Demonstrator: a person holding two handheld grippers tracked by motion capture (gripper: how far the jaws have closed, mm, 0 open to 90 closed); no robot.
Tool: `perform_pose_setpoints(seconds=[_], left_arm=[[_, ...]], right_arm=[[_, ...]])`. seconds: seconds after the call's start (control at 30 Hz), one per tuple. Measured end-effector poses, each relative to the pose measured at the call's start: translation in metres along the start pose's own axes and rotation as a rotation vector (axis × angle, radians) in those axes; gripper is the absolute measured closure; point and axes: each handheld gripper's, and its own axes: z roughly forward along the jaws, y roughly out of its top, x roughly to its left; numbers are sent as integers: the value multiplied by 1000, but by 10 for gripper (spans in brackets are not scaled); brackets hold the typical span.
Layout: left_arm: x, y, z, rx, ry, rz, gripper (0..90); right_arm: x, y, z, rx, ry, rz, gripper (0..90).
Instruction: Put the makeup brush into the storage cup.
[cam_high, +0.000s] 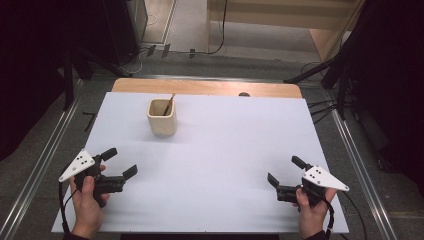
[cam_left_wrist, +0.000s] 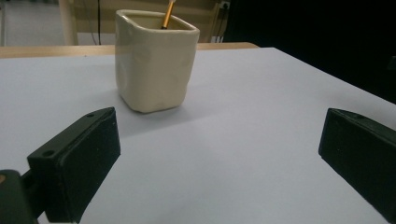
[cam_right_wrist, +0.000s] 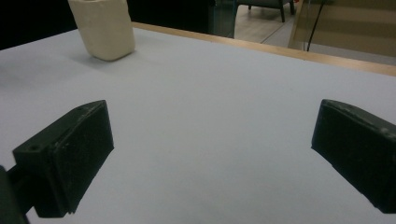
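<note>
1. We see the cream ceramic cup (cam_high: 162, 117) standing upright on the white table cover (cam_high: 215, 165), toward the far left part of it, with a thin orange-brown stick (cam_high: 169, 105) leaning inside against its far right corner.
2. Our left gripper (cam_high: 120, 162) sits low at the near left, held in the left hand (cam_high: 87, 200), jaws spread wide and empty, aimed toward the cup but well apart from it.
3. Our right gripper (cam_high: 285, 170) rests at the near right in the right hand (cam_high: 312, 207), jaws likewise wide apart with nothing between them, pointing inward and to the left across the table.
4. Between the two grippers and the cup the cover is bare; the wooden table edge (cam_high: 207, 87) shows beyond the cup, and metal rails (cam_high: 45, 155) run along both sides on the floor.
5. In the left gripper view the stick's top is cut off; in the right gripper view the cup's (cam_right_wrist: 102, 28) rim is cut off. What the stick is, we cannot tell.
</note>
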Motion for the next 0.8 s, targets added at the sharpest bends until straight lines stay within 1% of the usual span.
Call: perform_pose_setpoints(seconds=[0.1,0.13,0.2,0.23,0.3,0.47,0.53,0.67,0.8], left_arm=[[0,-5,-6,11,10,4,0],[-1,-7,-7,10,6,-4,0],[-2,-9,-10,17,6,-6,0],[-2,-9,-12,18,6,2,0],[-2,-11,-14,23,9,3,0],[-2,-14,-19,24,16,-12,0],[-2,-16,-20,34,13,-12,0],[-1,-17,-18,38,15,-11,0],[-2,-17,-16,46,17,-5,0]], right_arm=[[1,0,0,-2,-2,0,0],[0,0,0,-1,-3,0,0],[0,0,1,1,-5,2,0],[0,0,1,3,-5,2,0],[-1,0,1,-1,-5,6,0],[-1,1,-1,-6,-5,0,0],[-1,1,-2,-8,-6,5,0],[-2,0,0,-4,-7,8,0],[-1,1,-1,-6,-10,-3,0]])
